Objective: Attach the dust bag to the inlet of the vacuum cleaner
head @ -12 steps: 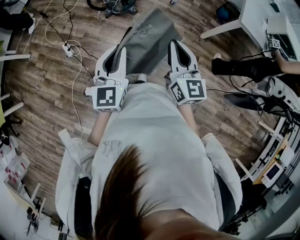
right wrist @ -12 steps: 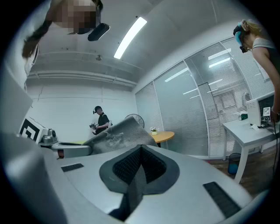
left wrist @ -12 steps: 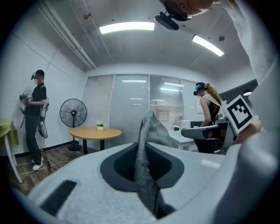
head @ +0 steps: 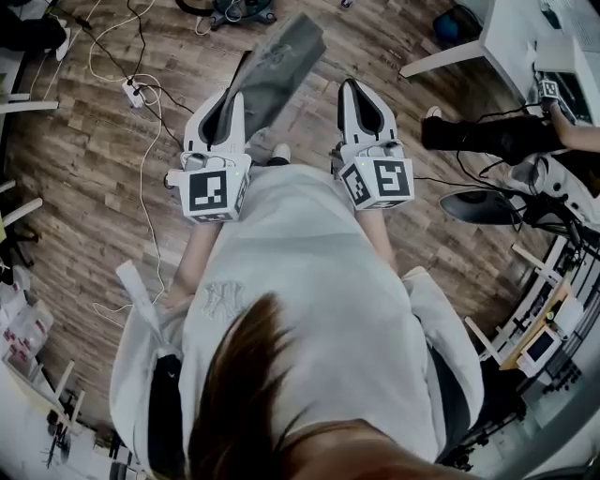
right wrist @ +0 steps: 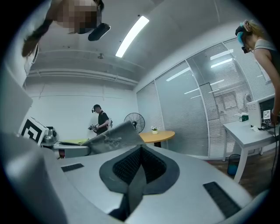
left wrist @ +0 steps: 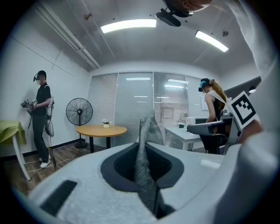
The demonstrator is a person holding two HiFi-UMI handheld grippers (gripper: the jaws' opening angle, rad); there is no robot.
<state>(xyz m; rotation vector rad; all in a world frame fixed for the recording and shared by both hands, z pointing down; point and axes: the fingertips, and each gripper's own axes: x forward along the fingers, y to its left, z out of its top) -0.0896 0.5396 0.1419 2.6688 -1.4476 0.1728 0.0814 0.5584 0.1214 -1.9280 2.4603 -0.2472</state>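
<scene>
A grey fabric dust bag sticks out forward from my left gripper, which is shut on its near edge. In the left gripper view the textured bag rises edge-on from between the jaws of the left gripper. My right gripper is level beside it, shut with nothing in it, and stands apart from the bag. In the right gripper view the bag lies off to the left of the right gripper. A dark wheeled machine with hoses stands on the floor ahead.
A power strip with white cables lies on the wooden floor at left. At right are a white desk and a seated person's leg. A round wooden table, a fan and a standing person are ahead.
The bag, earlier spread between both grippers, has swung to the left gripper's side and looks narrower. It has come clear of the right gripper. The left gripper has shifted slightly left.
</scene>
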